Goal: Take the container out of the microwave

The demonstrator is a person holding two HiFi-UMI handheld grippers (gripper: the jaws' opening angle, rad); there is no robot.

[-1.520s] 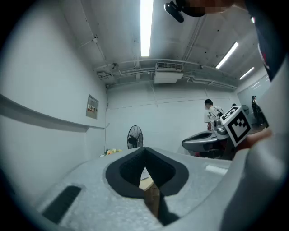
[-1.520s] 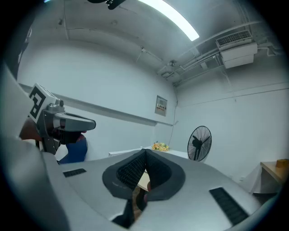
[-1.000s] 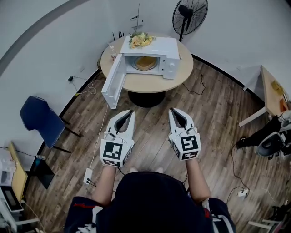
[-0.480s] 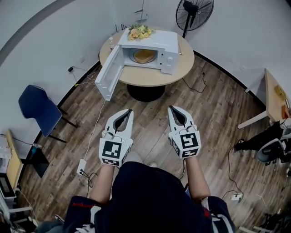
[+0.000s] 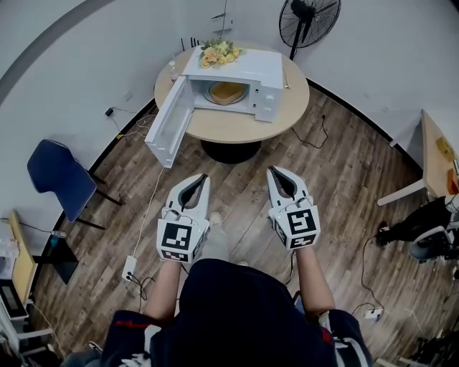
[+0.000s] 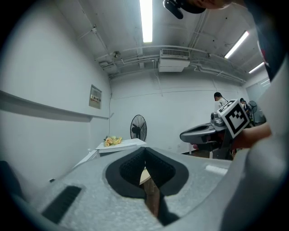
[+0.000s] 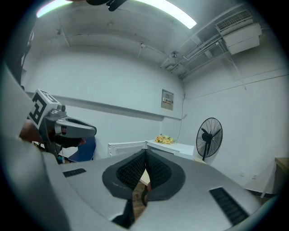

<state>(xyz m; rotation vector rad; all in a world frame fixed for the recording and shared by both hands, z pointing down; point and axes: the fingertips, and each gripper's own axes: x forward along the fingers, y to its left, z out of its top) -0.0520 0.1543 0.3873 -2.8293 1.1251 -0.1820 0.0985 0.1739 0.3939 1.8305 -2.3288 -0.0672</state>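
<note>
The shallow round yellow-orange container (image 5: 227, 92) sits inside the cavity of the boxy white microwave (image 5: 254, 68), roughly centred on its floor. The microwave's white door (image 5: 170, 123) stands fully open, swung out from the left side of the cavity toward the person. A bunch of yellow and cream flowers (image 5: 219, 52) lies on the microwave's top at its back left corner. The microwave stands on a round light-wood table (image 5: 240, 127), whose bare front rim shows just in front of it. Behind the microwave to the right is a black pedestal fan (image 5: 310, 18). Well to the microwave's left, near the wall, is a dark blue chair (image 5: 59, 177).

Both grippers are held over the brown plank floor (image 5: 344, 179), well short of the microwave and pointing toward it. The left gripper (image 5: 205, 177) has its jaws pressed together at the tips with nothing between them. The right gripper (image 5: 274, 172) likewise has its jaws closed tip to tip and empty.
</note>
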